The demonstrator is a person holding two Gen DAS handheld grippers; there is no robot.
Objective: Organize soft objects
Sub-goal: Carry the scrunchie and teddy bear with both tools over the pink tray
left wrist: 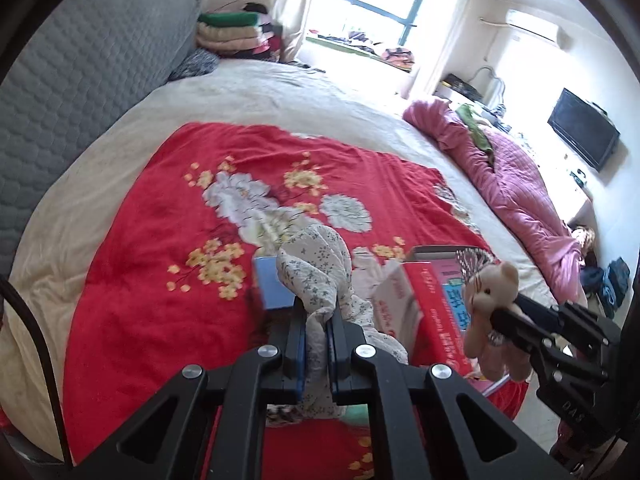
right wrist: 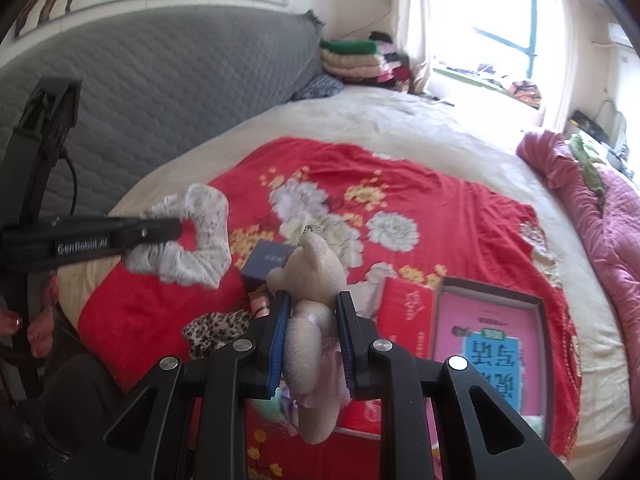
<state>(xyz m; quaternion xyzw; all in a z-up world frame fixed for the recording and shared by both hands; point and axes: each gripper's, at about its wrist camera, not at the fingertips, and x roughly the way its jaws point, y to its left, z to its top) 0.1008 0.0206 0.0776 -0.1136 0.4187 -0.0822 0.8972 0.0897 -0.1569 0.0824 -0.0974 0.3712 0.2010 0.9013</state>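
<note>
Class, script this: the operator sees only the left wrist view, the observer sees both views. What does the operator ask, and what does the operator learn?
Operator: Is any soft item left on the red flowered blanket?
Observer: Yes, a crumpled leopard-print cloth lies near the dark blue box.
Operator: How does the right gripper hold the cream plush bear?
Observer: Its blue pads clamp the bear's body from behind, with the head pointing away.

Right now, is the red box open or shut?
Open: the red box shows its inner rim, a pink book lying inside.
</note>
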